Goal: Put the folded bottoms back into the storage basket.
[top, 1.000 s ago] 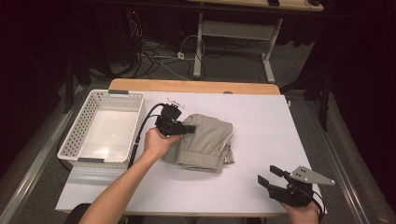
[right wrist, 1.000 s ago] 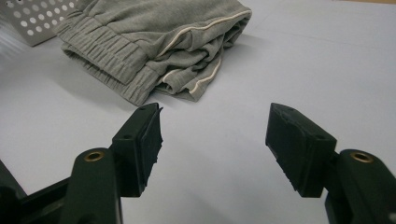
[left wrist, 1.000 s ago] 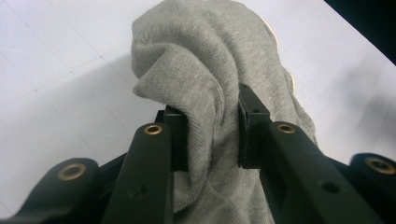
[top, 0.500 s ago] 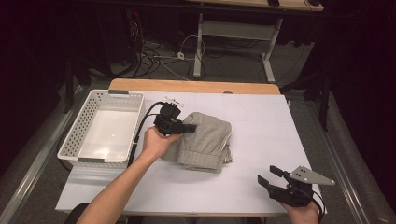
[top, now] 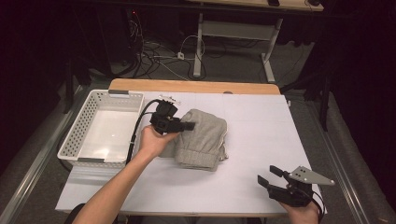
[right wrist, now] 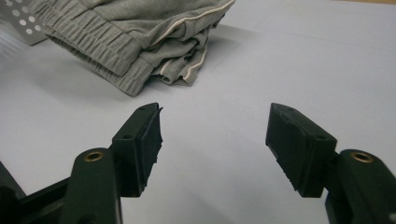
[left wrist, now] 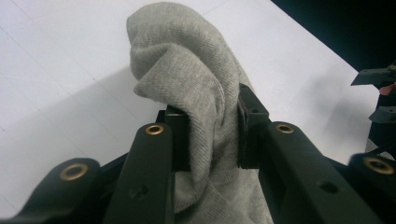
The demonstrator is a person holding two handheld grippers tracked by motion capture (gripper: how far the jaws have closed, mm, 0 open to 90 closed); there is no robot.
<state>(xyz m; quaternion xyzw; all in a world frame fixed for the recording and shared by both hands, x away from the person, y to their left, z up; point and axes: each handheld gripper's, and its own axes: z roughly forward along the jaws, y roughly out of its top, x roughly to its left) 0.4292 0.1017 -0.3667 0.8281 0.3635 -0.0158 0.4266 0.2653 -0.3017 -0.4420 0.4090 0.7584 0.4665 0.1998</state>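
At the far left a white perforated basket point(top: 100, 128) stands empty on the white table point(top: 261, 140), just to the outer side of the left tongs point(top: 189, 125), most likely as the place where the cloth is meant to end up. The left tongs are clenched on a bunched fold of the folded grey garment point(top: 203, 137); in the left gripper view the pads point(left wrist: 180, 135) press into the knit point(left wrist: 196, 88) from both sides and a hump of it stands up past the tips. The hold sits at the garment's edge nearest the basket, which looks like a sensible place to lift or drag the bundle from without letting its folds fall open.

The rest of the garment lies flat on the table beyond those tips, between the two tongs, its ribbed hem and pale piping turned toward the right tongs point(top: 268, 176).

The right tongs rest near the table's front edge, well apart from the garment point(right wrist: 140, 42), released, with bare table between the pads point(right wrist: 147, 135). They seem to be waiting in reserve.

No brand, label or writing can be read on anything here.
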